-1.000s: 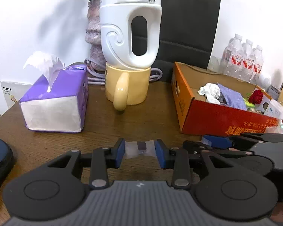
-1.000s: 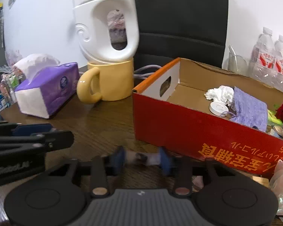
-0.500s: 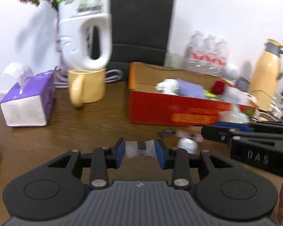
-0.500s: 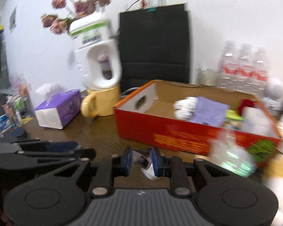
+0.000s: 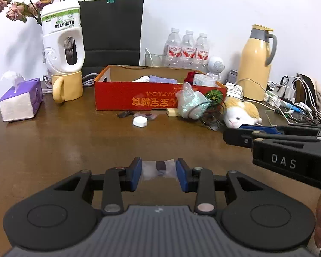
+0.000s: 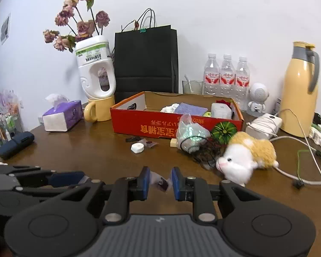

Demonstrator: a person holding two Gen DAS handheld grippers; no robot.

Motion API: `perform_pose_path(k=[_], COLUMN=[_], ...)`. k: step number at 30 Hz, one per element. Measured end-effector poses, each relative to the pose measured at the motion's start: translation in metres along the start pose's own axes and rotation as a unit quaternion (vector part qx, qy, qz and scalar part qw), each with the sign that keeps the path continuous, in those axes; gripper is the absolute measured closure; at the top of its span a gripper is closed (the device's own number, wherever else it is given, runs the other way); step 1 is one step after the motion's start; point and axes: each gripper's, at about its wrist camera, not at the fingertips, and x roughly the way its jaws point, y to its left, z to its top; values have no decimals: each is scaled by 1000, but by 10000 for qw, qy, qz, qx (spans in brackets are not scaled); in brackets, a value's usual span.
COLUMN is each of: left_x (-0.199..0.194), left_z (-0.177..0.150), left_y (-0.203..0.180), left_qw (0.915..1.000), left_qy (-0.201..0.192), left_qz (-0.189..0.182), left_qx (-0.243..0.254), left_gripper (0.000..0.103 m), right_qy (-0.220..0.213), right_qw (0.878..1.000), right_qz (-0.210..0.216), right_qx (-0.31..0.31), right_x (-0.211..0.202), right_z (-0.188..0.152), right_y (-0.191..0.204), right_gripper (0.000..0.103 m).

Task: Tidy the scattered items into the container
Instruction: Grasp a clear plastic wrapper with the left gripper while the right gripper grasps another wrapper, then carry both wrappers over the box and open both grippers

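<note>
The red cardboard box (image 5: 122,98) (image 6: 128,122) stands at the back of the wooden table and holds cloths and small items. In front of it lie a white case (image 5: 140,121) (image 6: 137,148), a small black piece (image 5: 124,114), a plastic bag (image 5: 190,103) (image 6: 190,136) and a plush toy (image 5: 241,113) (image 6: 246,156). My left gripper (image 5: 158,169) is shut on a small clear packet with a dark piece (image 5: 160,167). My right gripper (image 6: 158,181) is shut on a similar clear packet (image 6: 160,183). Both are held above the table's front.
A purple tissue box (image 5: 21,102), a yellow mug (image 5: 67,87) bearing a white jug, a black bag (image 5: 113,32), water bottles (image 5: 187,47) and a yellow thermos (image 5: 257,62) line the back. Cables (image 5: 289,105) lie at the right. A dark pouch (image 6: 15,143) lies at the left.
Both grippers have pulled back and up from the box, each still holding its packet. The view has widened to take in the whole table.
</note>
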Motion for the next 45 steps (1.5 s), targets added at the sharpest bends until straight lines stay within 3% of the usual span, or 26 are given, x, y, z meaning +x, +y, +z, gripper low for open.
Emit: perform_pose_path(k=[6, 11, 18, 23, 28, 33, 37, 42, 45], left_x=[-25, -19, 30, 89, 190, 277, 322, 341, 345], left_z=[-5, 19, 110, 184, 249, 266, 263, 257, 258], left_y=[-9, -6, 25, 47, 65, 85, 106, 113, 114], left_qw=[9996, 9988, 9971, 9974, 9999, 9950, 9892, 9881, 9881], left_qy=[-182, -394, -754, -696, 124, 919, 1295, 1468, 1456], left_qz=[116, 99, 44, 106, 31, 391, 636, 418, 476], left_qx=[177, 274, 125, 170, 72, -59, -273, -212, -108], left_gripper=[66, 66, 66, 66, 66, 66, 64, 54, 39], right_qy=[-39, -116, -464, -603, -152, 647, 1299, 2135, 2392], right_qw=[9998, 9996, 9982, 9962, 9949, 9902, 9831, 9610, 9529], right_qz=[141, 226, 391, 633, 982, 1040, 943, 1102, 1093], right_qx=[102, 132, 23, -28, 194, 666, 885, 1367, 1512], right_x=[-28, -24, 19, 75, 159, 259, 329, 398, 419], right_z=[-18, -4, 72, 140, 210, 257, 262, 249, 243], right_y=[4, -1, -18, -30, -48, -67, -74, -83, -86], right_gripper=[82, 82, 82, 82, 82, 82, 82, 81, 76])
